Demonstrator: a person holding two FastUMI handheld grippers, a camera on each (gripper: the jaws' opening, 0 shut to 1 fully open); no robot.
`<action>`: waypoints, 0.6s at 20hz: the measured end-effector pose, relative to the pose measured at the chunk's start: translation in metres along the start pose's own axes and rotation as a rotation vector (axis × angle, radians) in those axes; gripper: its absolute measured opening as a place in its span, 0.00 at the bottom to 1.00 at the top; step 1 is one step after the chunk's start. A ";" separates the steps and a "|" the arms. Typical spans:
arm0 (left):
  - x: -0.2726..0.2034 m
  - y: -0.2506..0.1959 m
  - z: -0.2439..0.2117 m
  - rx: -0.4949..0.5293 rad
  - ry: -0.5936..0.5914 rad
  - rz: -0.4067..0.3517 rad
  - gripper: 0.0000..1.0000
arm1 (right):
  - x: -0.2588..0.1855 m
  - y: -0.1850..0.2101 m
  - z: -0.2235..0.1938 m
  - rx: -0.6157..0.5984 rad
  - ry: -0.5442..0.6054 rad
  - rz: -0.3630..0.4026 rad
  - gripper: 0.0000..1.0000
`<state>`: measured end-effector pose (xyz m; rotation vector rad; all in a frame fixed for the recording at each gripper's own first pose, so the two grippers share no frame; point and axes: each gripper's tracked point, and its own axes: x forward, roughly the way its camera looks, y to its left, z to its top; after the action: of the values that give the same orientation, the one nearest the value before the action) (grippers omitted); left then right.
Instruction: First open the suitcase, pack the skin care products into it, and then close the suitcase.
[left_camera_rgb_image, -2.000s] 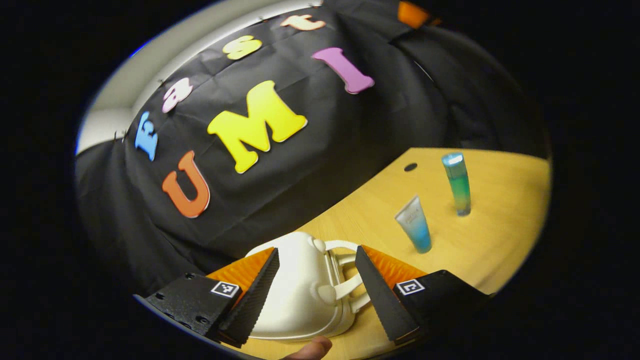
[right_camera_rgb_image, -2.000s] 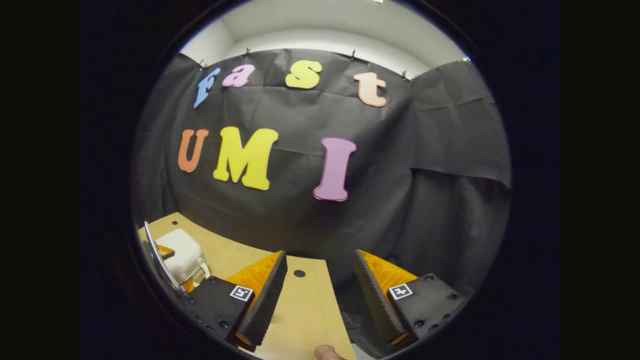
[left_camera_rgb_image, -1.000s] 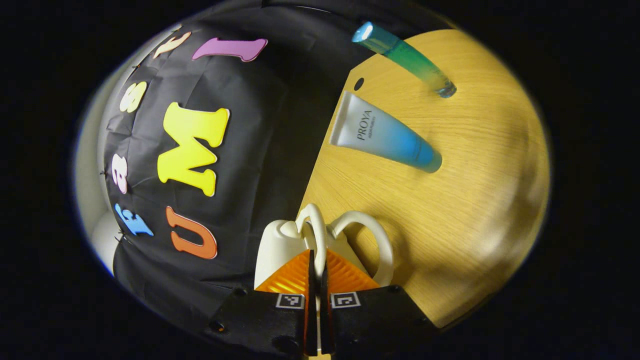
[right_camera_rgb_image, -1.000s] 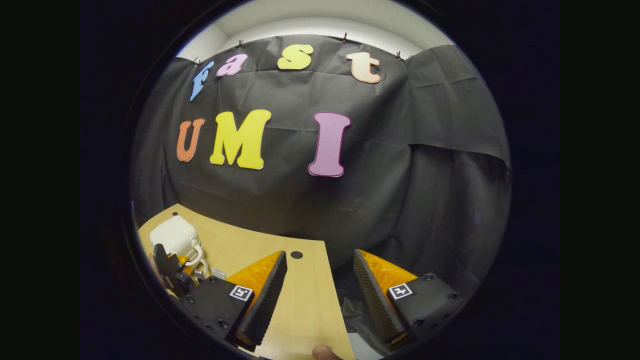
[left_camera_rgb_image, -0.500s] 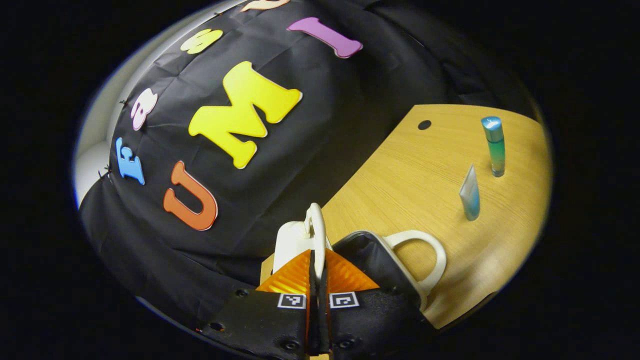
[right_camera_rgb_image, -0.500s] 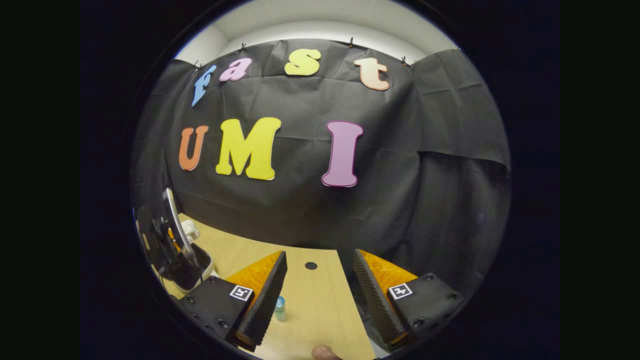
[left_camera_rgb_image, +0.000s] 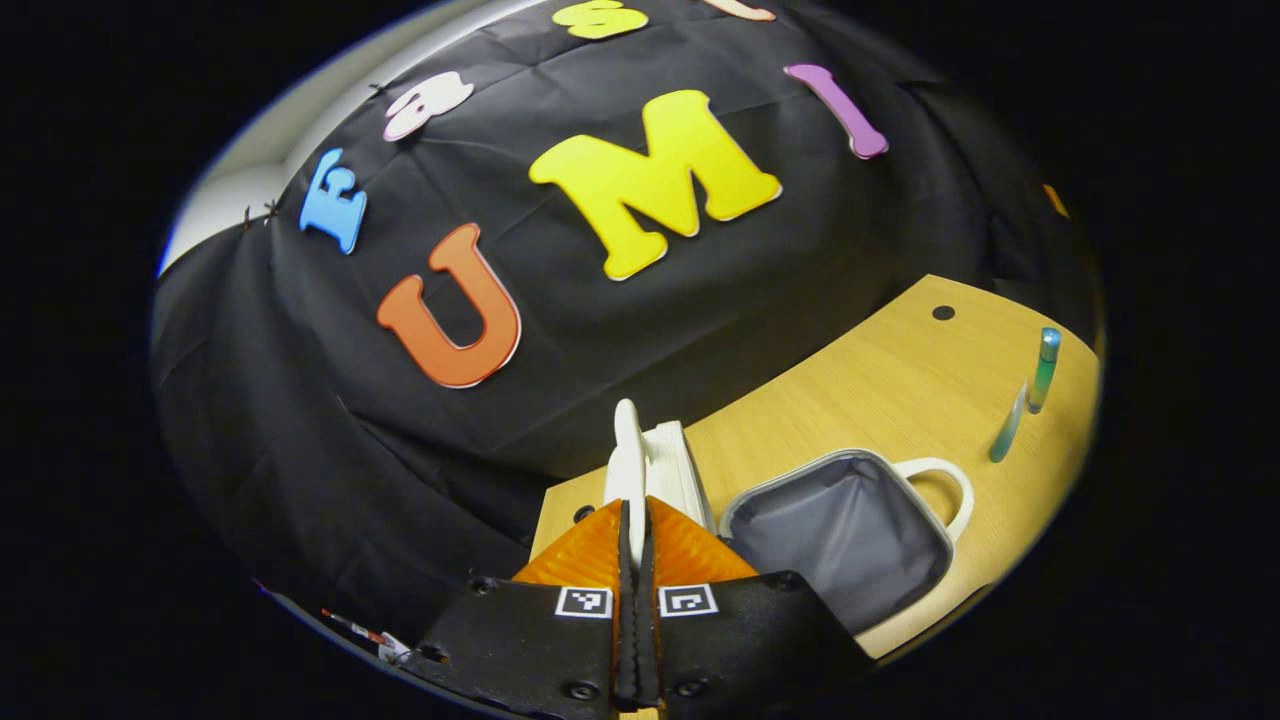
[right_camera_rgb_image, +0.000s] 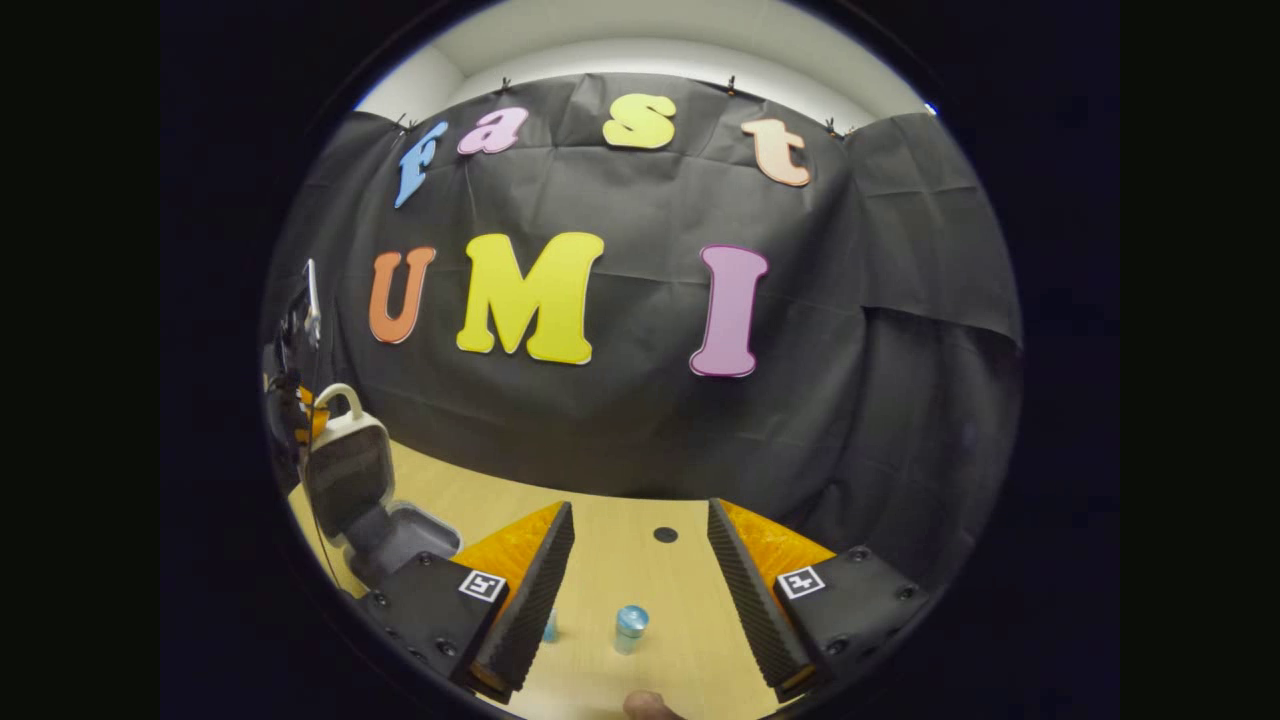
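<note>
The small white suitcase stands open on the wooden table (left_camera_rgb_image: 850, 380). Its grey-lined base (left_camera_rgb_image: 840, 530) lies flat, and its lid (left_camera_rgb_image: 680, 465) is raised upright. My left gripper (left_camera_rgb_image: 634, 510) is shut on the lid's white handle (left_camera_rgb_image: 627, 445). In the right gripper view the upright lid (right_camera_rgb_image: 348, 470) and the base (right_camera_rgb_image: 410, 535) sit at the far left, with the left gripper (right_camera_rgb_image: 290, 415) at the lid's handle. A blue tube (left_camera_rgb_image: 1008, 425) and a green bottle (left_camera_rgb_image: 1042, 370) stand beyond the suitcase. My right gripper (right_camera_rgb_image: 640, 600) is open above the bottle (right_camera_rgb_image: 630, 625). The tube (right_camera_rgb_image: 550, 625) peeks from behind one finger.
The base's own white handle (left_camera_rgb_image: 940, 480) points toward the tube and bottle. A small dark hole (right_camera_rgb_image: 665, 534) marks the table near the black cloth wall. Bare tabletop lies between the suitcase and the two products. A fingertip (right_camera_rgb_image: 650, 705) shows at the bottom edge.
The left gripper closed on the lid's handle and swung the lid up from shut to upright, baring the grey lining. The right gripper shifted over the table; the bottle now shows between its fingers.
</note>
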<state>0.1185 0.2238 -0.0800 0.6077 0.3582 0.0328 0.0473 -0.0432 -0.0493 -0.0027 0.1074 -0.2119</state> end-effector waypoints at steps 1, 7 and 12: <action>0.005 0.016 -0.012 -0.036 0.014 0.001 0.03 | -0.001 0.005 -0.001 0.000 0.007 -0.003 0.80; 0.046 0.099 -0.114 -0.176 0.165 0.040 0.03 | -0.007 0.028 -0.009 -0.025 0.043 -0.033 0.80; 0.097 0.107 -0.210 -0.287 0.326 0.006 0.03 | -0.012 0.038 -0.025 -0.049 0.094 -0.062 0.80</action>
<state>0.1466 0.4406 -0.2104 0.3169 0.6550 0.1874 0.0409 -0.0035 -0.0731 -0.0449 0.2065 -0.2710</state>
